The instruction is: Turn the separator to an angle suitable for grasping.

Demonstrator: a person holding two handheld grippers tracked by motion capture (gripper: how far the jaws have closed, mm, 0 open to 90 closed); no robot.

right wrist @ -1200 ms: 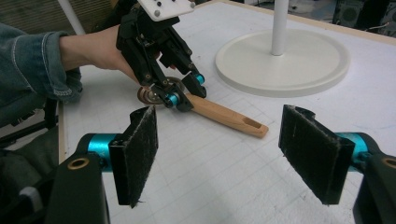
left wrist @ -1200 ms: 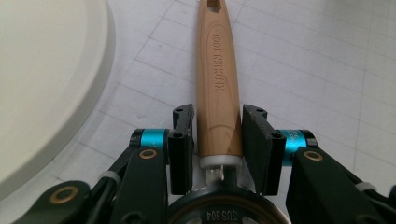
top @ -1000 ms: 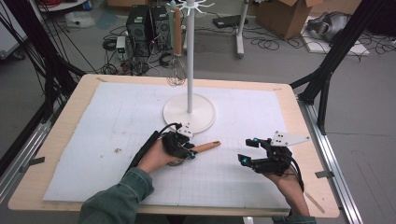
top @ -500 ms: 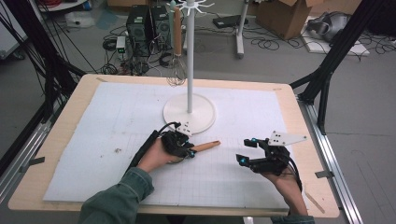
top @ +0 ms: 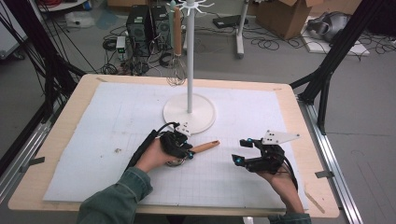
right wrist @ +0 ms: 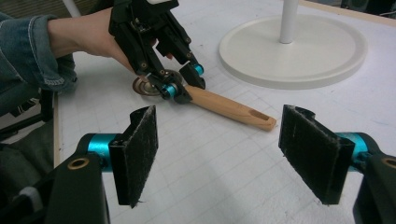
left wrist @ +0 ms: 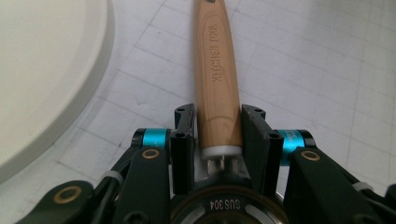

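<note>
A utensil with a wooden handle (top: pixel 205 147) lies on the white mat, its round metal end (right wrist: pixel 145 86) under the person's left hand. My left gripper (top: pixel 189 151) points along the handle (left wrist: pixel 215 56), and its pads rest against both sides near the metal collar. Those jaws have just been opening slightly, with the handle still between them. My right gripper (top: pixel 240 150) hovers to the right of the handle's free end. Its jaws (right wrist: pixel 219 154) stand wide open with nothing between them, facing the utensil (right wrist: pixel 233 111) and the left gripper (right wrist: pixel 187 86).
A white stand with a round base (top: pixel 189 114) rises from the mat just behind the utensil, and a whisk (top: pixel 176 70) hangs from its top. The base edge (left wrist: pixel 42 70) lies close to the left gripper. Bare mat stretches left and forward.
My right gripper has edged slightly left toward the utensil. The left hand and the utensil have stayed put.
</note>
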